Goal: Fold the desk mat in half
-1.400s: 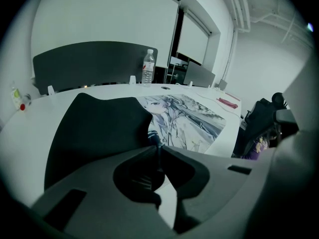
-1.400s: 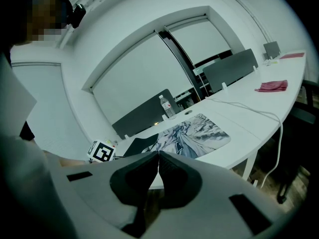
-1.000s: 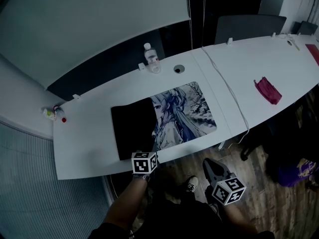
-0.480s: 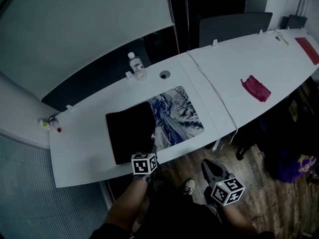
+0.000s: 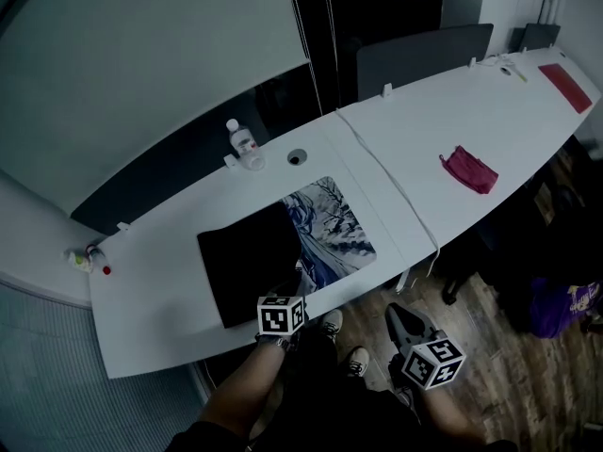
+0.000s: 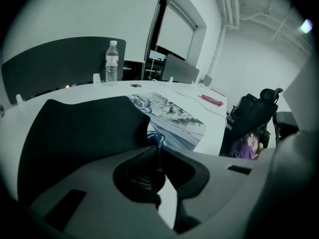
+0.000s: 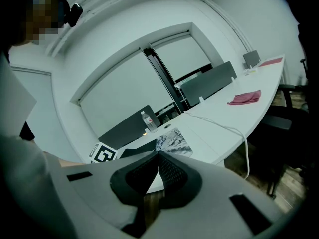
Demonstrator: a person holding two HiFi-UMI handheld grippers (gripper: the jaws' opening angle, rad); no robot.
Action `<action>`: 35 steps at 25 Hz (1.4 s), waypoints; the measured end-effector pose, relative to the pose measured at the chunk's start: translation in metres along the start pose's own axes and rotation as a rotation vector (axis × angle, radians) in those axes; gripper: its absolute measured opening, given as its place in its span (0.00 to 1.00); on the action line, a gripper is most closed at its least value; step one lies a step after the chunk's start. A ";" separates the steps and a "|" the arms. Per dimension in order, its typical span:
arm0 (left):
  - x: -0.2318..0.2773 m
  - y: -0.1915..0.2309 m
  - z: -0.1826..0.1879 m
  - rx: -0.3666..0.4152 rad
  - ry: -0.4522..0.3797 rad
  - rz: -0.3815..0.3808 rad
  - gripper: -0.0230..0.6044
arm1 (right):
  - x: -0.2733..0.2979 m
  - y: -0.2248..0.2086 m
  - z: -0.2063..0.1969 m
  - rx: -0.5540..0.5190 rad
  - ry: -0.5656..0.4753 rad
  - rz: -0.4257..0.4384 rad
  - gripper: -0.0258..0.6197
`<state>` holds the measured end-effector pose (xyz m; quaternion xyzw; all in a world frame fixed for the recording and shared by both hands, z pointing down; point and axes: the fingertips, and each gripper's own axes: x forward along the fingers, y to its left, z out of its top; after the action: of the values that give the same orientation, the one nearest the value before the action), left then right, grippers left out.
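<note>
- The desk mat (image 5: 332, 232) lies on the white table (image 5: 165, 314), near the table's front edge.
- The mat's left part is turned over, so its black underside (image 5: 247, 264) faces up. The printed picture shows only on the right part.
- In the left gripper view the black flap stands raised and curved, not pressed flat.
- The left gripper (image 5: 297, 287) is at the mat's near edge, its jaws pinching the turned-over mat at the line where black meets print.
- The right gripper (image 7: 159, 155) hangs over the wooden floor (image 5: 490, 351), off the table and well apart from the mat. Its jaws are pressed together with nothing between them.
- A water bottle (image 5: 242, 143) stands behind the mat.
- A white cable (image 5: 396, 188) runs across the table to the mat's right, and a pink cloth (image 5: 468, 169) lies farther right.
</note>
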<state>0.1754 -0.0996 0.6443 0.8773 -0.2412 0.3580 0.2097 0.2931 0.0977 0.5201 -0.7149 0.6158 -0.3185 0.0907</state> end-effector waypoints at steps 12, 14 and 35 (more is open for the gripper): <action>0.030 -0.040 0.022 0.091 0.042 -0.122 0.09 | 0.019 -0.013 0.018 0.033 -0.027 -0.047 0.08; 0.035 -0.047 0.024 0.106 0.052 -0.137 0.09 | 0.017 -0.018 0.021 0.040 -0.038 -0.062 0.08; 0.081 -0.106 0.056 0.221 0.097 -0.271 0.09 | -0.007 -0.060 0.040 0.121 -0.138 -0.215 0.08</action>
<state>0.3166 -0.0672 0.6465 0.9012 -0.0697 0.3927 0.1697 0.3653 0.1077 0.5179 -0.7902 0.5075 -0.3133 0.1411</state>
